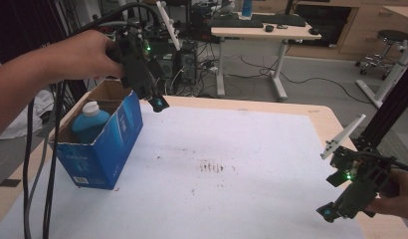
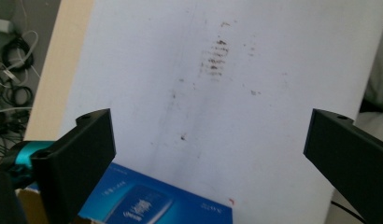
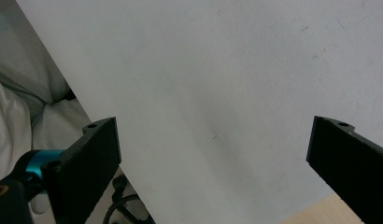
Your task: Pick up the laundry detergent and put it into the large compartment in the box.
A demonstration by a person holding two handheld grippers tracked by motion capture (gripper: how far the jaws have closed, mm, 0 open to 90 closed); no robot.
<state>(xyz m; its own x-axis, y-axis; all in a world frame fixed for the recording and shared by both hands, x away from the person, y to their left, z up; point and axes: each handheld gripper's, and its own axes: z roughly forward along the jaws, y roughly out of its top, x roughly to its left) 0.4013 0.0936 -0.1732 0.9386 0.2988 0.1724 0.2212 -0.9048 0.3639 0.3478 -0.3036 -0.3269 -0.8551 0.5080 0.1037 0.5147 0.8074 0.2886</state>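
Note:
An open blue cardboard box stands at the left of the table, and a blue bottle with a white cap stands upright inside it. My left gripper hovers above the box's far right corner, held from the left by a hand. In the left gripper view its jaws stand wide open with nothing between them, over the white sheet, with the box's blue side below them. My right gripper hangs low at the table's near right corner. Its jaws are open and empty over the sheet.
A white sheet covers the wooden table and bears a dark smudge at its middle. Thick cables hang down at the left. A black frame post rises at the right edge. A desk and a stool stand behind.

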